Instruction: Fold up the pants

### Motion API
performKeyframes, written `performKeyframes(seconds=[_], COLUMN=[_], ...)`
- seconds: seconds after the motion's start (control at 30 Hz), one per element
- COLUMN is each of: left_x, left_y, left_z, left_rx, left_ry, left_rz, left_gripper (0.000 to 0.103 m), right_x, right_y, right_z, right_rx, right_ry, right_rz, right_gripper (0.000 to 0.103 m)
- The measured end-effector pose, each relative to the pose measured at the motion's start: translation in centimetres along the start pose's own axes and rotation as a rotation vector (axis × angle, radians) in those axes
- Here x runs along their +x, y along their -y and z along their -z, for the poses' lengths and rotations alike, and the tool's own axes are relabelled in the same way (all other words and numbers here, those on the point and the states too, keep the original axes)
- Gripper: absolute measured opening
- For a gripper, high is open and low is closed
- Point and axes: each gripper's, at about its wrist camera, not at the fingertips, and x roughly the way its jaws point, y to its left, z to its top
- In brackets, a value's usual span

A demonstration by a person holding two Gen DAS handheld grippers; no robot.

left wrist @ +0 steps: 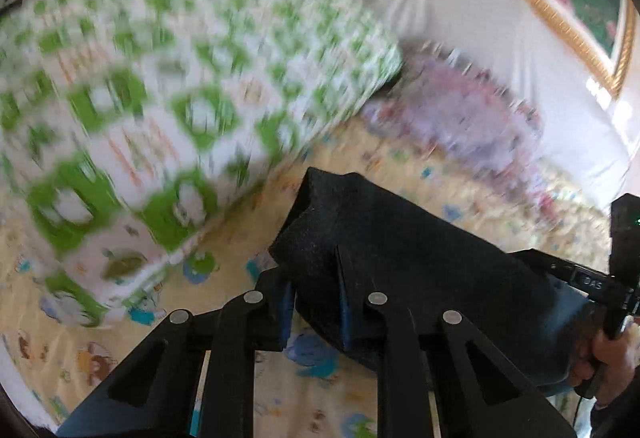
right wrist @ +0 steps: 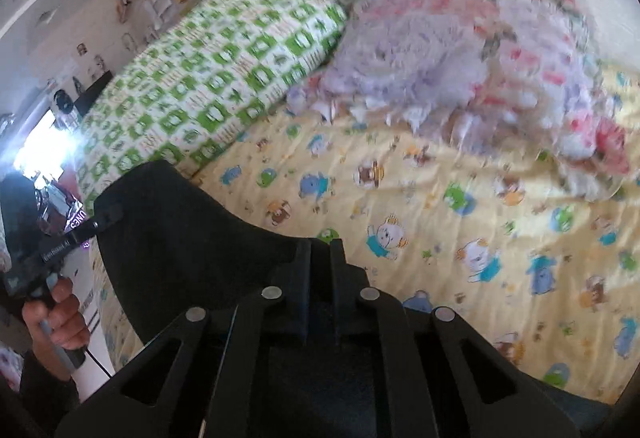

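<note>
Now both grippers are clamped on one pair of dark pants above a child's bed. From the left wrist camera, the left gripper (left wrist: 316, 314) has its jaws drawn together on a bunched fold of the pants (left wrist: 384, 238), the black cloth humping up past the fingertips and running off to the right. There the person's other hand (left wrist: 608, 362) grips the handle of the right tool. From the right wrist camera, the right gripper (right wrist: 320, 290) pinches the same pants (right wrist: 180, 238), which spread to the left toward the hand (right wrist: 56, 322) holding the left tool.

The cloth is matte, dark and thick-looking, slack between the two grips, with a bluish sheen where it sags in the near part of the views. It appears raised off the yellow cartoon-print sheet (right wrist: 460, 238) rather than lying flat.

To fold well, the two grips likely need to keep level and draw the span taut before laying it onto the bare stretch of sheet, seams matched. Beyond, on the far left, lies a green-and-white patterned pillow (right wrist: 208, 93), with a fluffy lilac blanket (right wrist: 440, 53) to its right.
</note>
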Motion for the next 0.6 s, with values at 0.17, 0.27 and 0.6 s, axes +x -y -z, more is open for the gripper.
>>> performKeyframes(seconds=[0.17,0.27,0.6], left_x=[0.4,-1.5,-7.0], left_y=[-1.4,-2.1,3.0], left_z=[0.6,0.8,1.7], left_rx=[-0.022,-0.039,0.032], left_ry=[-0.037,-0.013,0.057], left_rz=[-0.045,-0.056,0.023], left_gripper=[0.047,0.056,0.057], right_x=[3.5,1.5,-10.7], right_y=[1.1,2.2,4.2], right_z=[1.7,1.9,5.3], right_rx=[0.046,0.113,0.161], right_ry=[-0.055,0.007,0.159], right_rz=[0.056,0.031,0.043], right_gripper=[0.024,0.039,0.056])
